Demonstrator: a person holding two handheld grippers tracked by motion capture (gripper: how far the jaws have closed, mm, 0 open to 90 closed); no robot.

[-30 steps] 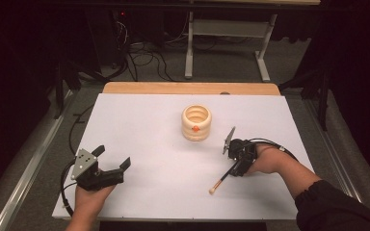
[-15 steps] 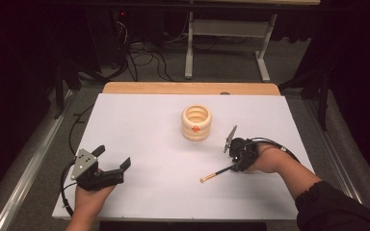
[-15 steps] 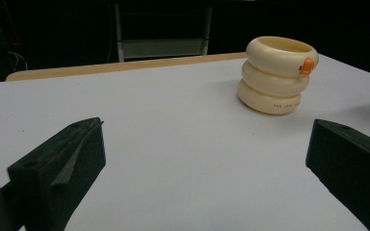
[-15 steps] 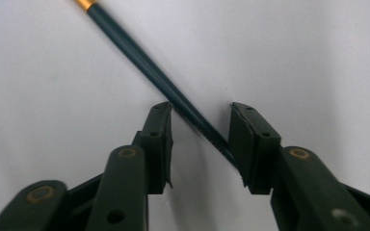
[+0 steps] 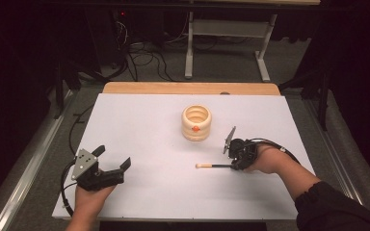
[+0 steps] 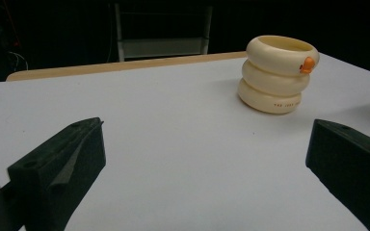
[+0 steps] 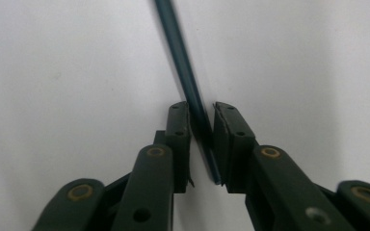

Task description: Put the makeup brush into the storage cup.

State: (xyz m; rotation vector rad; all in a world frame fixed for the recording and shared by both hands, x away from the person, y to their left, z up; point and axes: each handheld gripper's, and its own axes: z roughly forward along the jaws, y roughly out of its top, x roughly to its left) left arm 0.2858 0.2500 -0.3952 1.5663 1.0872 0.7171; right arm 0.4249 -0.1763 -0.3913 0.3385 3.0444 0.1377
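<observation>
left claw (image 5: 112,162) sits wide open and low; right claw (image 5: 232,166) just squeezed nearly closed, forearm angled in.

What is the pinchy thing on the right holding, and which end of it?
The right gripper, whose jaws have just been closing, pinches a thin dark brush by its plain handle end; the light tip points away. The left gripper is open, holding nothing.

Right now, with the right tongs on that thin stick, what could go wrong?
1. The right tongs have just been closing on the stick near its dark tail end, and a narrow gap shows beside it. Gripped so far from its middle, it may pivot or slip when lifted.
2. The stick's long end points out sideways near the cream ring-shaped holder. A swing toward it could knock the holder over.
3. The left tongs sit open and far off, too far to steady the holder.
</observation>
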